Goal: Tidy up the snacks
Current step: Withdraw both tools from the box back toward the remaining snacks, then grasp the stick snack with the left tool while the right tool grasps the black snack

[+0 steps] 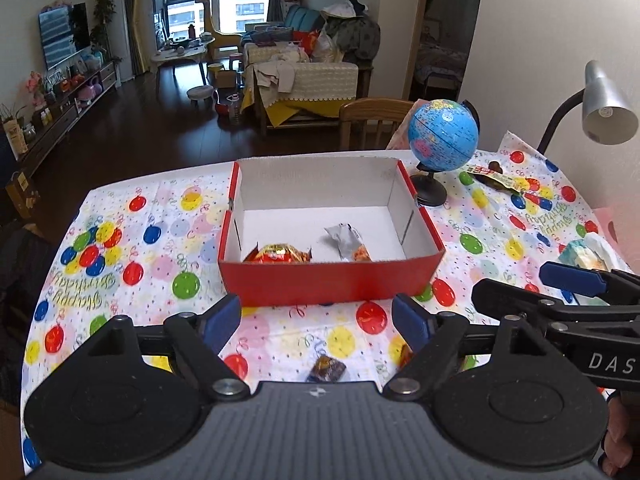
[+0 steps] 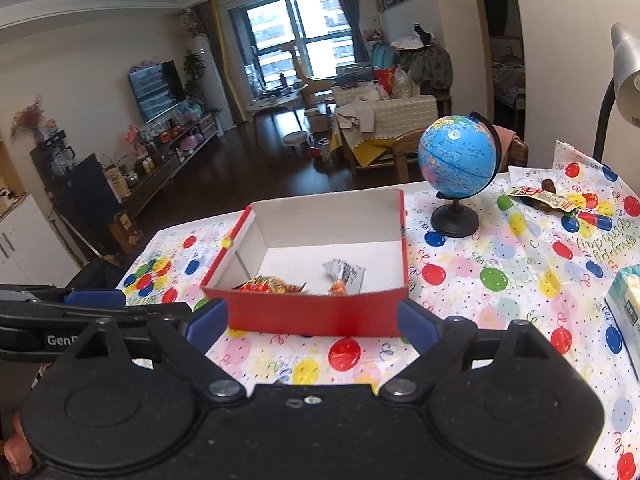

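Note:
A red cardboard box (image 1: 332, 280) with a white inside stands mid-table; it also shows in the right wrist view (image 2: 316, 312). In it lie a red-gold snack packet (image 1: 278, 255) (image 2: 268, 285) and a grey-orange packet (image 1: 349, 242) (image 2: 344, 276). My left gripper (image 1: 316, 322) is open and empty, just in front of the box. A small dark wrapped snack (image 1: 326, 369) lies on the cloth below it. My right gripper (image 2: 312, 320) is open and empty, also in front of the box. A brown-yellow snack packet (image 1: 496, 176) (image 2: 540, 196) lies far right, behind the globe.
A blue globe (image 1: 442, 136) (image 2: 458, 156) on a black stand is right of the box. A grey desk lamp (image 1: 604, 108) leans over the far right corner. A tissue pack (image 1: 586, 254) (image 2: 624, 300) lies at the right. A wooden chair (image 1: 374, 120) stands behind the table.

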{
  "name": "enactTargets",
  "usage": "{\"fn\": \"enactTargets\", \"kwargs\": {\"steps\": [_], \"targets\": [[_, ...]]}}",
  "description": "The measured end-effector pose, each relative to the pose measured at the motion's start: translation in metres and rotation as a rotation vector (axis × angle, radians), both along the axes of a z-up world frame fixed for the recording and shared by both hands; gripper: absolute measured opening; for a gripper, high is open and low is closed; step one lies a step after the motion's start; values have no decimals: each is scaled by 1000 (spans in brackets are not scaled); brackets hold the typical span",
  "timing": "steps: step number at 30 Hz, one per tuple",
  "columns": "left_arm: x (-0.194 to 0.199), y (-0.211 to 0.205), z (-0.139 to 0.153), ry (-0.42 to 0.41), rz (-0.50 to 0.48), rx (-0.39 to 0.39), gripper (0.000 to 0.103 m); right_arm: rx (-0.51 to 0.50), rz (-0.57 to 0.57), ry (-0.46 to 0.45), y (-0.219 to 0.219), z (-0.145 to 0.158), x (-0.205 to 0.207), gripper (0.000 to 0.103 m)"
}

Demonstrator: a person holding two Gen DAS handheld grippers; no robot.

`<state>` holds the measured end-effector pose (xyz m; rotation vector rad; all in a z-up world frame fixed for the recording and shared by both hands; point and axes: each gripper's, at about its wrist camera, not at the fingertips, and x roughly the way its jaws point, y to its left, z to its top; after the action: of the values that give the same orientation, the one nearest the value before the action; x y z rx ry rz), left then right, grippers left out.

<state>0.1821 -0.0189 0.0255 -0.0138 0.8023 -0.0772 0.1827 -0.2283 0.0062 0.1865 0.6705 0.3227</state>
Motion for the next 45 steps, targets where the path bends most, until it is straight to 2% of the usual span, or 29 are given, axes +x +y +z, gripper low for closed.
{"fn": "enactTargets", "kwargs": {"steps": [6, 12, 17, 26, 37, 45], "targets": [[-27, 5, -7, 3, 27, -2, 87, 10, 41, -6, 3, -4, -24, 94], [-54, 24, -19, 21, 86, -38, 88, 6, 82, 12, 9, -16, -50, 94], [-77, 35, -32, 44, 143, -12, 88, 9, 117, 44, 17, -31, -67, 94], [-111, 50, -71, 133, 206, -7, 88, -18, 186, 84, 39, -56, -92, 94], [-142, 62, -114, 212, 237, 0, 88, -93, 229, 149, 64, -89, -101, 93], [-146, 70, -143, 288, 268, -14, 88, -122, 250, 222, 78, -116, -97, 87]]}}
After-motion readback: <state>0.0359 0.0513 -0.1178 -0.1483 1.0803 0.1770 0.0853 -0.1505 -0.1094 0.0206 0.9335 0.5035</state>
